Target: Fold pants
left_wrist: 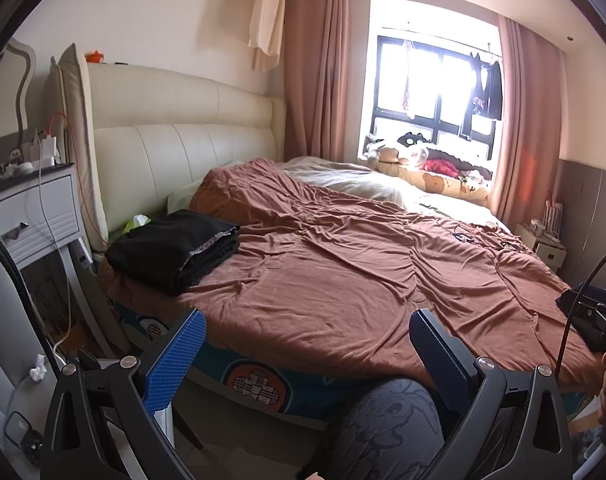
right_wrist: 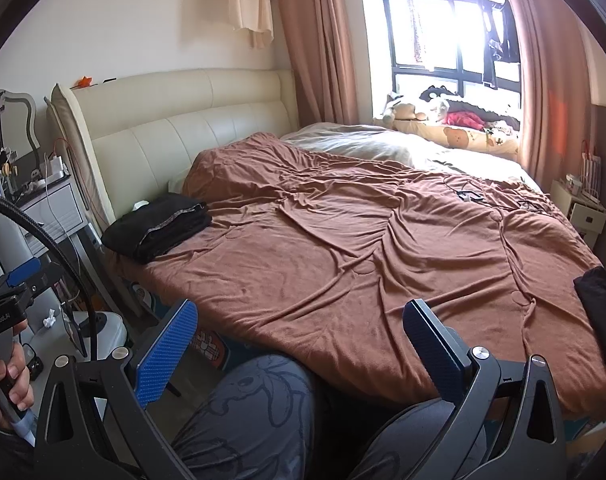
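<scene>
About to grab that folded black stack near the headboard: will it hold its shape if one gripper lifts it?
Probably not. The folded black stack is soft layered cloth, so lifted by one edge its layers would likely droop and unfold. It looks light. Pushed across the wrinkled brown blanket, it may drag and bunch.

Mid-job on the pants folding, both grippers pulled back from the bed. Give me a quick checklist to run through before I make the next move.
1. Left gripper open and holding nothing: ok.
2. Right gripper open and holding nothing: ok.
3. Folded black stack sits on the brown blanket near the headboard, clear of both grippers: ok.
4. Next piece located: a dark garment lies at the right edge of the bed; whether it is pants: cannot tell.
5. Blanket flat enough for folding: not ok, it is wrinkled across the middle.
6. Work area free of clutter: not ok, a small cabled item lies on the blanket toward the far side.
</scene>
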Demonstrator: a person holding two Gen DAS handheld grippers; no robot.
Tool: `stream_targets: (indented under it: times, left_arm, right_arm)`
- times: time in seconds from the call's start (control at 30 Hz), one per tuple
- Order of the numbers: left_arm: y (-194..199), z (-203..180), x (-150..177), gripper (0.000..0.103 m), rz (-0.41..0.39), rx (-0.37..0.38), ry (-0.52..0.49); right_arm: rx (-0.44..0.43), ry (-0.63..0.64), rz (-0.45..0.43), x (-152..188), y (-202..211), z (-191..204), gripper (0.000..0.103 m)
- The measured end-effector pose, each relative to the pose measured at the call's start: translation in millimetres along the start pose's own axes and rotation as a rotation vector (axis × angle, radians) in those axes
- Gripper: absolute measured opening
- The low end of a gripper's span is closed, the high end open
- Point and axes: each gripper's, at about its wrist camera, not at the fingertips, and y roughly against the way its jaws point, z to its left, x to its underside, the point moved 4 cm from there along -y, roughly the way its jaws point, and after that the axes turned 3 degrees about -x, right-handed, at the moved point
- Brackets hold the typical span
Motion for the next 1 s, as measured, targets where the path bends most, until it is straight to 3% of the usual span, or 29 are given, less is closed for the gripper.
stream_targets:
  times: [1.0]
  left_arm:
    - [15.9, -0.8, 2.7, 0.103, -0.002, -0.008, -0.003]
  right_arm:
    - [0.013, 0.026, -0.014, 2.5, 19.0, 2.7, 0.103]
